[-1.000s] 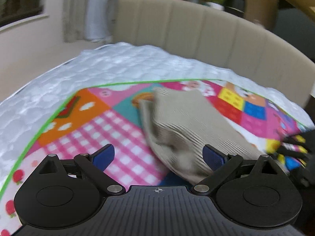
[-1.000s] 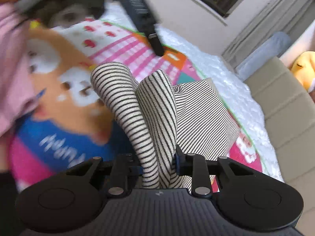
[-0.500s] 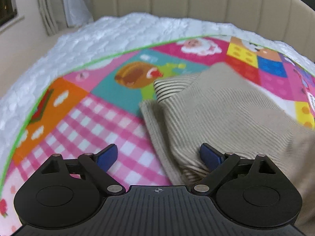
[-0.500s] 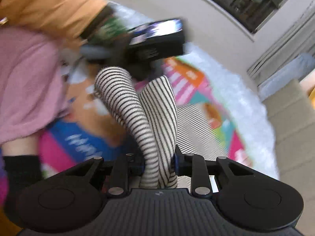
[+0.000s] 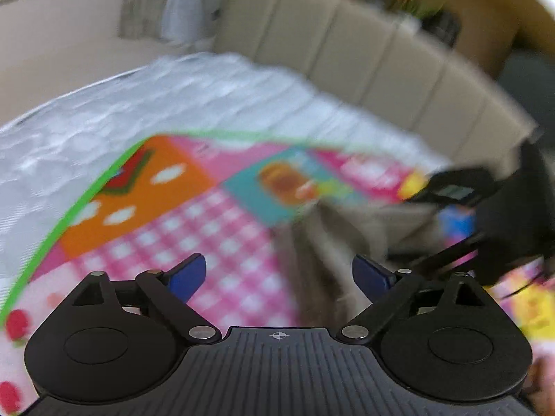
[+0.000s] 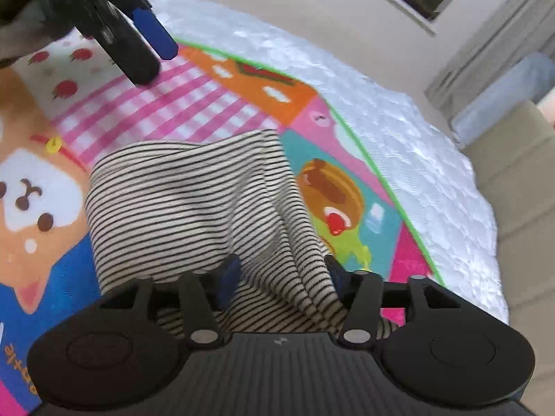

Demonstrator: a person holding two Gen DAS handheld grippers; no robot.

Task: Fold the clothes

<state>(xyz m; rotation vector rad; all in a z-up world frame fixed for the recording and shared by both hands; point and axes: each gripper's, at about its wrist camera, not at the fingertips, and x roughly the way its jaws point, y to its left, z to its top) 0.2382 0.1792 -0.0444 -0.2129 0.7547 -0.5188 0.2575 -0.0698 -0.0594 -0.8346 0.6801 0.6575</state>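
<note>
A black-and-white striped garment [image 6: 194, 204] lies bunched on the colourful play mat [image 6: 194, 104]. My right gripper [image 6: 281, 277] has its jaws partly apart, with a fold of the striped cloth between the blue pads; the cloth still drapes over the right pad. In the left wrist view the garment [image 5: 333, 242] shows blurred and beige at centre right. My left gripper [image 5: 279, 272] is open and empty above the pink checked part of the mat [image 5: 208, 235], left of the garment. It also shows in the right wrist view [image 6: 138, 34] at upper left.
The mat lies on a white quilted bed cover [image 6: 399, 111]. A beige padded headboard [image 5: 347, 52] runs behind the bed. Curtains [image 6: 485, 52] hang by the wall. The right gripper's body [image 5: 503, 208] shows at the right of the left wrist view.
My right gripper has come down with the striped cloth and its jaws have widened; the cloth now spreads on the mat. My left gripper has lifted and swung left, off the garment.
</note>
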